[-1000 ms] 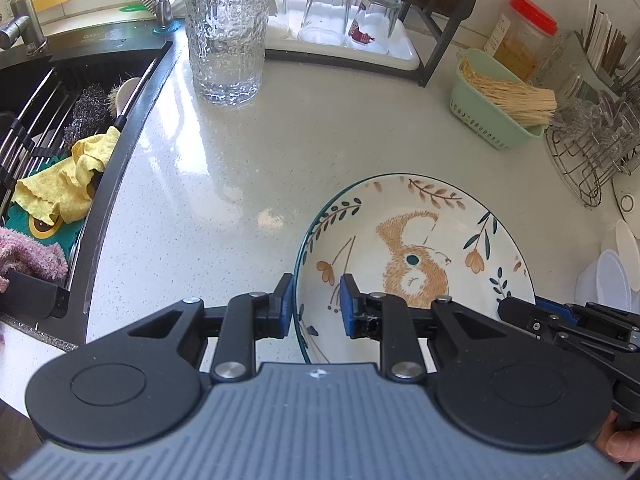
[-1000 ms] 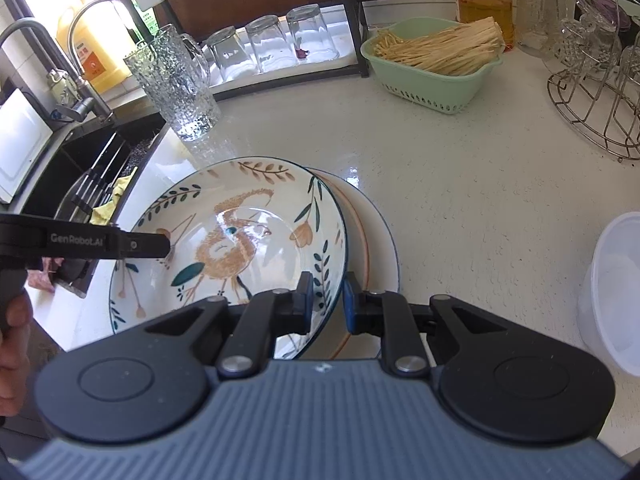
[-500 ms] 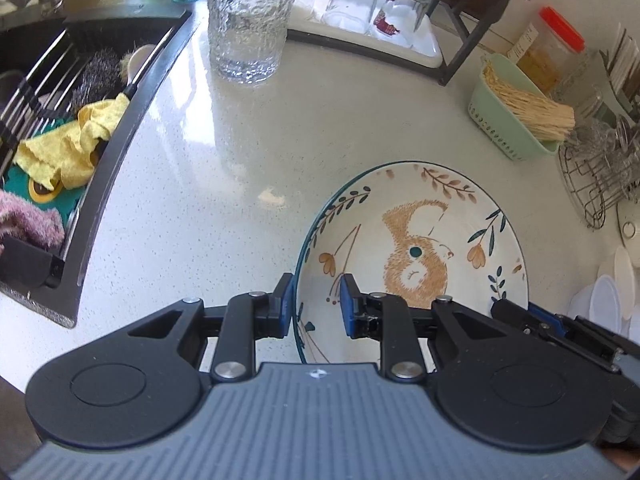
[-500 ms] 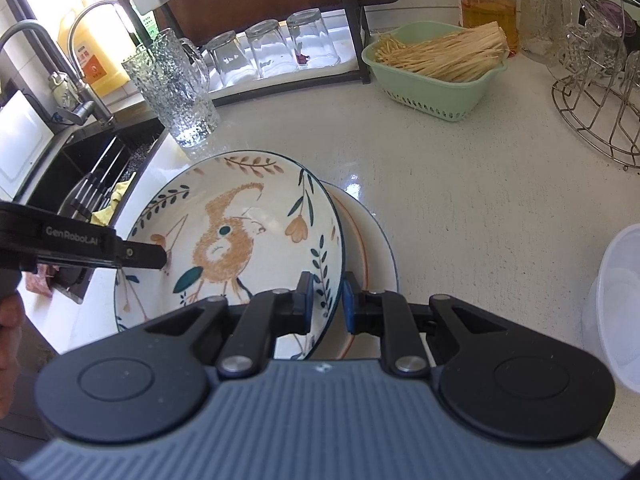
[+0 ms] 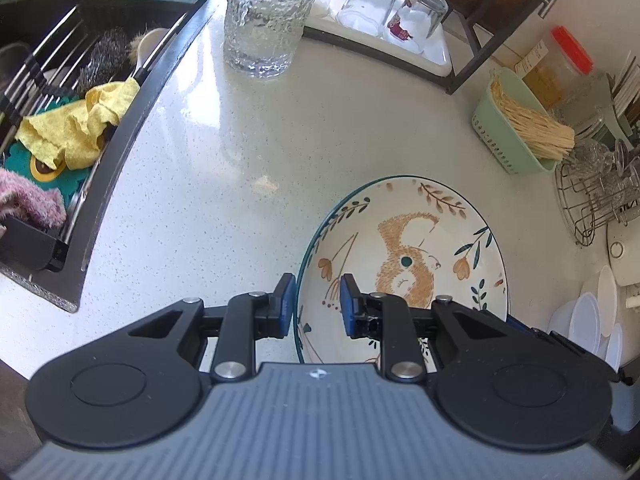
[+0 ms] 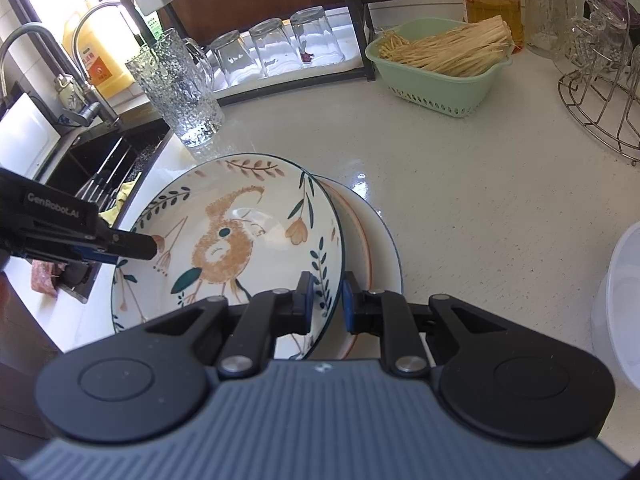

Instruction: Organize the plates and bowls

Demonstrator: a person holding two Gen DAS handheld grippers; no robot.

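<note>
A deep plate with an orange squirrel and leaf pattern is held above the white counter by both grippers. My left gripper is shut on its left rim; it also shows in the right wrist view. My right gripper is shut on the plate's right rim. Under and to the right of it lies a white plate with an orange ring and blue edge, partly hidden by the squirrel plate.
A sink with yellow cloth and sponges lies left. A textured glass pitcher, a tray of upturned glasses, a green basket of sticks, a wire rack and white plastic containers ring the counter.
Both grippers have risen with the squirrel plate, so the counter looks farther away. The plate has shifted slightly left over the white plate below.
</note>
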